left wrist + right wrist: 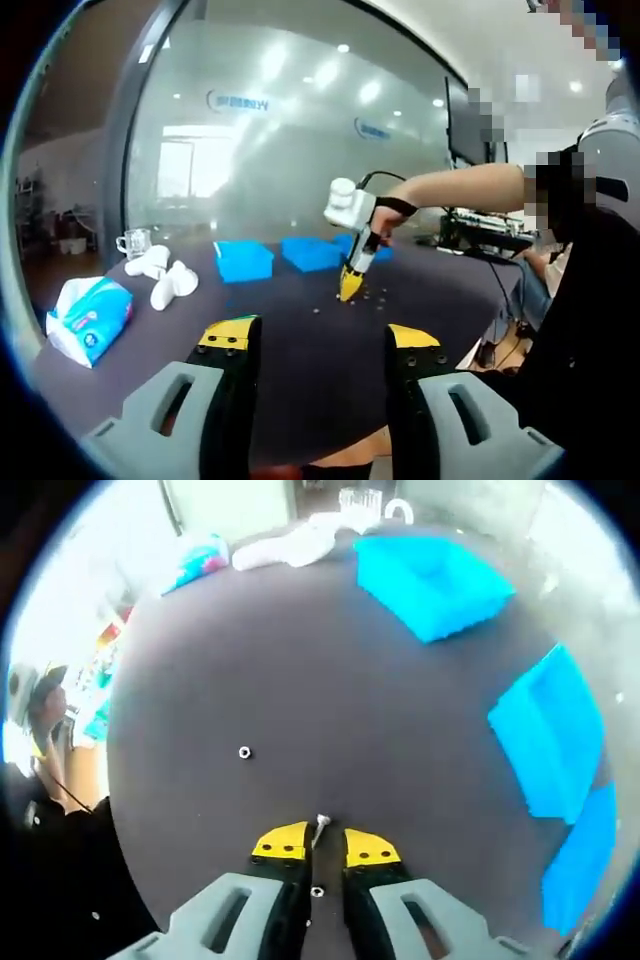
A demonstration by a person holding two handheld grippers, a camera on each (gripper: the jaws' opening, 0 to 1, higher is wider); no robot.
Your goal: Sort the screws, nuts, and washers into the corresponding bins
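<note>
in the right gripper view the right gripper [318,845] points down at a dark, matte table [300,660]. its grey plastic jaws end in yellow tips, drawn in to a narrow gap, with a small silvery screw [319,827] standing between the tips, its head showing at the top; whether the tips actually pinch it i cannot tell. a tiny ring-shaped washer [317,891] lies on the table lower down between the jaws, and a small round nut [245,752] lies well apart to the upper left. three bright blue bins with low straight walls sit along the far side: one squarish bin [432,585] at the top, a second bin [550,730] at the right, and a third bin [585,865] near the edge.

in the left gripper view the left gripper [318,345] is held above the near table edge, its chunky grey jaws with yellow tips spread wide, with nothing between them. across the table [300,350] the right gripper [352,285] shows, held by a person's hand [385,215], its yellow tips down among a scatter of small metal parts [375,298]. blue bins [244,260] stand behind it. at the left lie a soft pack of tissues [88,318] in blue and white wrap, some white rolled cloths [165,275], and a clear glass mug [133,242]. a frosted glass wall [290,130] rises behind.
</note>
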